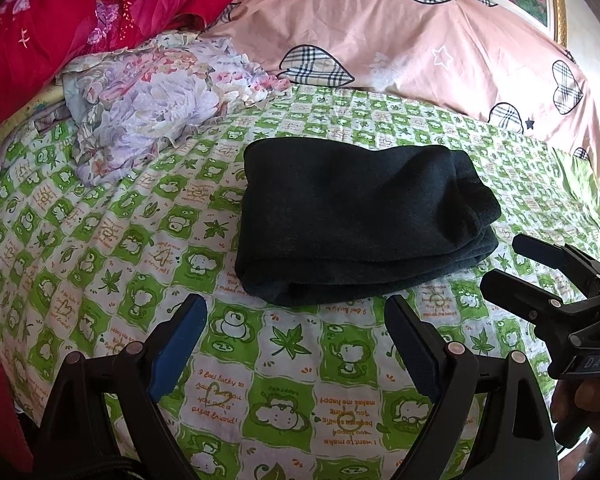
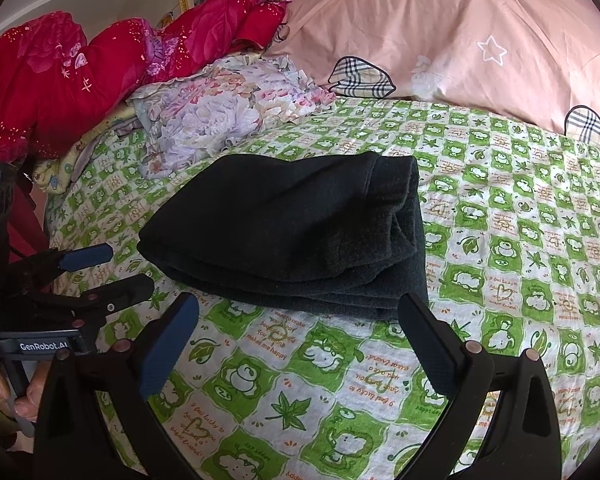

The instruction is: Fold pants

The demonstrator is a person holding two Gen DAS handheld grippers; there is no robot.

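Bed [image 1: 112,240]: covered by a green-and-white checked sheet with cartoon prints; it carries everything noted below.

Pink quilt [image 1: 380,32]: plaid hearts and stars, bunched along the far side of the bed.

Red quilt [image 1: 40,40]: heaped at the far left corner, partly over a floral cloth [image 1: 148,100] lying crumpled on the sheet.

Pants [image 1: 356,224]: dark, folded into a compact stack of several layers, resting flat near the middle of the bed, apart from the floral cloth. Nothing touches them.

Left gripper [image 1: 296,316]: fingers [image 1: 180,344] spread wide, holding nothing, just short of the near edge of the pants.

Right gripper [image 2: 300,316]: fingers [image 2: 168,352] spread wide, holding nothing, at the near right corner of the stack.
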